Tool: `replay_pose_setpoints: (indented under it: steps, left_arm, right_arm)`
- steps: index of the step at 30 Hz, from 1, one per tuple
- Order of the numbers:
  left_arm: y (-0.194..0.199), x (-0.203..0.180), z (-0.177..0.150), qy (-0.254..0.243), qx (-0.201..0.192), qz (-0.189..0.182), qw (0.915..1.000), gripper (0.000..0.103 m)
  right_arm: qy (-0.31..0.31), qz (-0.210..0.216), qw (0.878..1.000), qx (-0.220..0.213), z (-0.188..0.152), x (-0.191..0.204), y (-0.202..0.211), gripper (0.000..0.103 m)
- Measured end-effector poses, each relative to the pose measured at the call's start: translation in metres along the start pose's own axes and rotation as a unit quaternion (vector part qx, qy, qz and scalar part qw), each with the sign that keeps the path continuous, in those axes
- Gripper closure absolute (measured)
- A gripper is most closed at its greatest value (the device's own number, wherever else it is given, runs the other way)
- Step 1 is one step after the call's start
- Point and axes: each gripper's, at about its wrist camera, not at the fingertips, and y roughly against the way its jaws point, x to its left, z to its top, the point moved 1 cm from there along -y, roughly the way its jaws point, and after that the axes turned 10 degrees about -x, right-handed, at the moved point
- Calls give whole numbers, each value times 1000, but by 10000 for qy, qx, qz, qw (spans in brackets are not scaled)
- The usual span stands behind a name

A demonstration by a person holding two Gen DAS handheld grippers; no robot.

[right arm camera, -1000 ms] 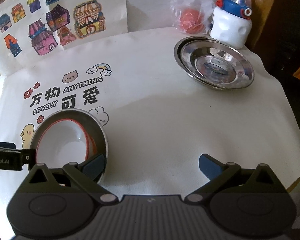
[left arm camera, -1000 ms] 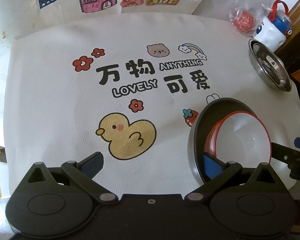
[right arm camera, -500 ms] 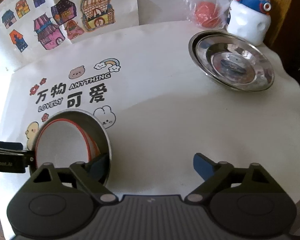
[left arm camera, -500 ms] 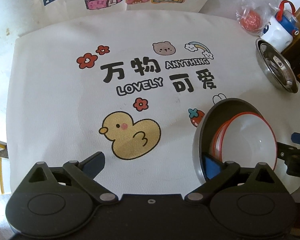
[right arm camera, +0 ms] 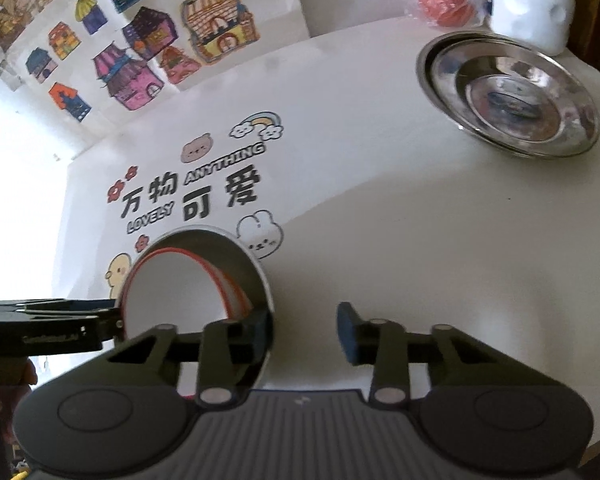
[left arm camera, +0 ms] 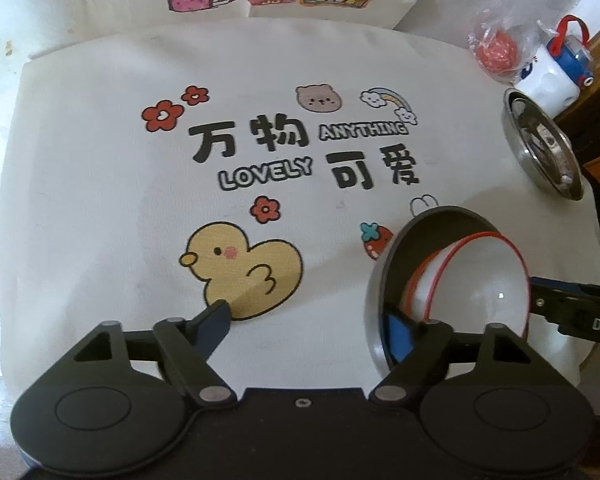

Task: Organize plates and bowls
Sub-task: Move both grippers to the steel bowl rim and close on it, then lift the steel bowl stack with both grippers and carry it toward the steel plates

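A dark grey bowl (left arm camera: 428, 232) holds nested white bowls with red rims (left arm camera: 480, 280) on the printed mat. My left gripper (left arm camera: 308, 328) has its right pad inside the grey bowl's left wall and its left pad far off over the duck; its jaws are closing and do not press on the wall. In the right wrist view, my right gripper (right arm camera: 304, 330) straddles the right wall of the grey bowl (right arm camera: 236, 256), left pad inside beside the white bowls (right arm camera: 172, 292), right pad outside with a gap. Its jaws are closing too.
Stacked steel plates (right arm camera: 508, 100) sit at the far right of the mat (left arm camera: 100, 200), near its edge. Behind them stand a white bottle with a blue lid (left arm camera: 552, 76) and a red thing in a plastic bag (left arm camera: 496, 48). House drawings cover the back.
Both grippers' jaws have narrowed, the right one much more. The right wrist view has tilted up a little. The bowls have stayed where they were.
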Motion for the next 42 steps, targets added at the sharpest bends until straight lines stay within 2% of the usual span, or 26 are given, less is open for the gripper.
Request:
replay_pose_setpoints:
  steps: [2, 4, 10, 13, 20, 25, 27, 28, 32, 35, 37, 42]
  left_arm:
    - [0, -2, 1, -4, 8, -124, 9999, 36]
    - [-1, -3, 1, 56, 50, -308, 9995, 52]
    - [-4, -6, 2, 254, 174, -534, 9981, 69]
    - [-6, -7, 4, 313, 240, -641, 9972, 77]
    - [-14, -3, 13, 567, 443, -738, 9947, 81]
    - [-20, 3, 15, 810, 642, -824, 9912, 80]
    - [-21, 5, 15, 926, 667, -847, 9899, 79]
    - [-21, 6, 15, 953, 662, -853, 9896, 79]
    - [-21, 6, 14, 1002, 637, -849, 9893, 79]
    - [-21, 5, 14, 1021, 648, -874, 9888, 85]
    - [-21, 2, 15, 976, 645, -894, 9891, 93]
    - [-21, 0, 17, 1049, 691, -839, 9885, 94]
  right_arm:
    - [25, 34, 10000, 56, 2, 3, -1, 75]
    - [48, 29, 9999, 131, 3, 5, -2, 77]
    - [46, 130, 9990, 419, 13, 8, -12, 84]
    - [41, 156, 9984, 539, 19, 9, -17, 84]
    - [-205, 335, 9948, 936, 26, 3, -29, 84]
    - [-334, 426, 9932, 1032, 26, 1, -32, 84]
    - [-334, 429, 9931, 1038, 26, 2, -32, 86]
    - [-324, 455, 9930, 1042, 25, 3, -32, 93]
    - [-303, 426, 9932, 1044, 25, 6, -32, 94]
    - [-406, 412, 9930, 1033, 25, 5, -32, 94]
    - [-431, 396, 9929, 1033, 25, 4, -32, 94]
    - [-524, 372, 9923, 1057, 25, 3, -33, 94]
